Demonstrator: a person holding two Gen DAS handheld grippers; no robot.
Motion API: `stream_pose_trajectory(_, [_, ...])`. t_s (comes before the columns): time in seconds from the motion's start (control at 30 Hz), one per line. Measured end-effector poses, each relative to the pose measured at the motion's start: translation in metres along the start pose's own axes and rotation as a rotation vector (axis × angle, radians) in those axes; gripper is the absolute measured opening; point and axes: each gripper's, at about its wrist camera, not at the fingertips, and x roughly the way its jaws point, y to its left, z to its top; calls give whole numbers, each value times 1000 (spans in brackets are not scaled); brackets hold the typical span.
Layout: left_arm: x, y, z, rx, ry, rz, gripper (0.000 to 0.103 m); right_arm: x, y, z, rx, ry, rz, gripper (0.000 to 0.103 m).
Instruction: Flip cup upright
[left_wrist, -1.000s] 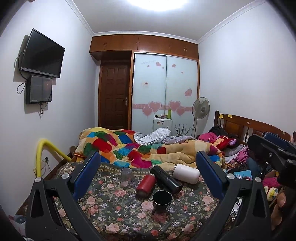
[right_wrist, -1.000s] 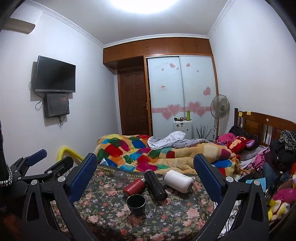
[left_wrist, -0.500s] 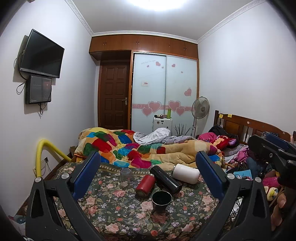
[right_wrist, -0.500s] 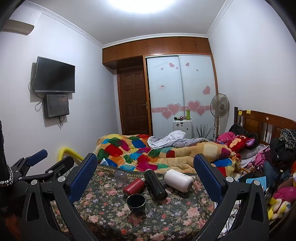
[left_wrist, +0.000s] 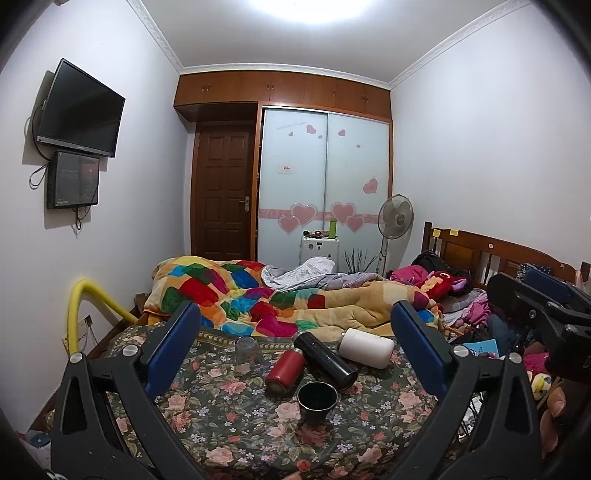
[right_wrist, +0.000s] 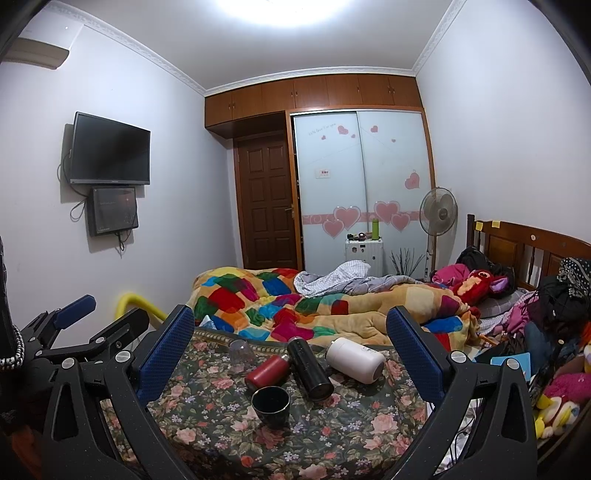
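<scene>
On the floral tablecloth (left_wrist: 229, 417) (right_wrist: 351, 424) stand and lie several vessels. A clear glass cup (left_wrist: 248, 350) (right_wrist: 241, 352) stands upside down at the back left. A dark cup (left_wrist: 317, 400) (right_wrist: 270, 405) stands upright, mouth up, at the front. A red bottle (left_wrist: 285, 371) (right_wrist: 265, 372), a black bottle (left_wrist: 325, 361) (right_wrist: 309, 369) and a white bottle (left_wrist: 366, 352) (right_wrist: 355, 359) lie on their sides behind it. My left gripper (left_wrist: 295, 350) is open and empty, held above the near side of the table. My right gripper (right_wrist: 290, 349) is open and empty too, to the right of the left one.
A bed with a colourful quilt (left_wrist: 258, 291) lies right behind the table. Clothes and toys (right_wrist: 554, 332) pile up at the right. A yellow tube (left_wrist: 79, 299) arches at the left by the wall. A fan (left_wrist: 396, 218) and a wardrobe stand far back.
Almost nothing has moved. Both grippers stay open with only a slight drift of the views.
</scene>
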Motion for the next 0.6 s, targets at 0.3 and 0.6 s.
stream_pose_trajectory(0.3, [1,1,-1,7,-1,-16,103,0,0,0,-1,1,-4,103])
stream_pose_trajectory(0.6, [1,6,-3,-3,-1,-14,103,1,1,0,1,6,0,103])
